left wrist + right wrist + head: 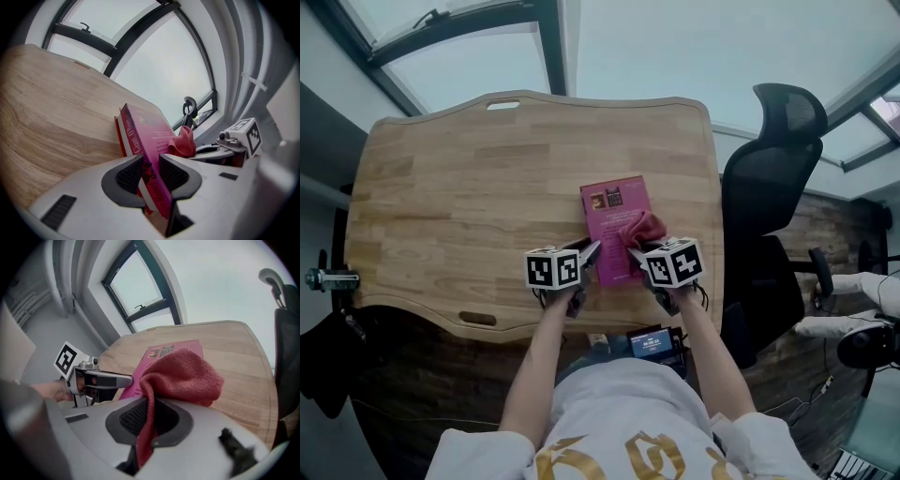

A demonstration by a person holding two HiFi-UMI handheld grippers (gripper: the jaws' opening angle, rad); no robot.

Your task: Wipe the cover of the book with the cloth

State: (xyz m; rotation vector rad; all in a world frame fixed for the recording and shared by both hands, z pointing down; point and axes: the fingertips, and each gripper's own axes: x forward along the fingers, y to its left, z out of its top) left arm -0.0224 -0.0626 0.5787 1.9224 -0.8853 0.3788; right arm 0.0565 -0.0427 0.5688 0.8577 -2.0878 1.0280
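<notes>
Head view: pink book (614, 225) on the wooden table (441, 187), red cloth (642, 228) bunched on the book's near right part. Left gripper view: left gripper (151, 173) fingers (129, 176) clenched on the book's near edge, steadying it. Right gripper view: right gripper (150, 420) fingers (136, 418) pinching the cloth over the book; wiping seemingly in hand, next calling for a sweep toward the book's far end.

A pale wooden surface (441, 206) with a wavy outline has a far slot (502, 105) and a near slot (478, 319) cut through it. A black mesh-backed chair (769, 187) stands just beside its right end, and a metal clamp (328, 278) sits by its left end. Windows (675, 47) lie beyond, with a plank floor (422, 394) below.
</notes>
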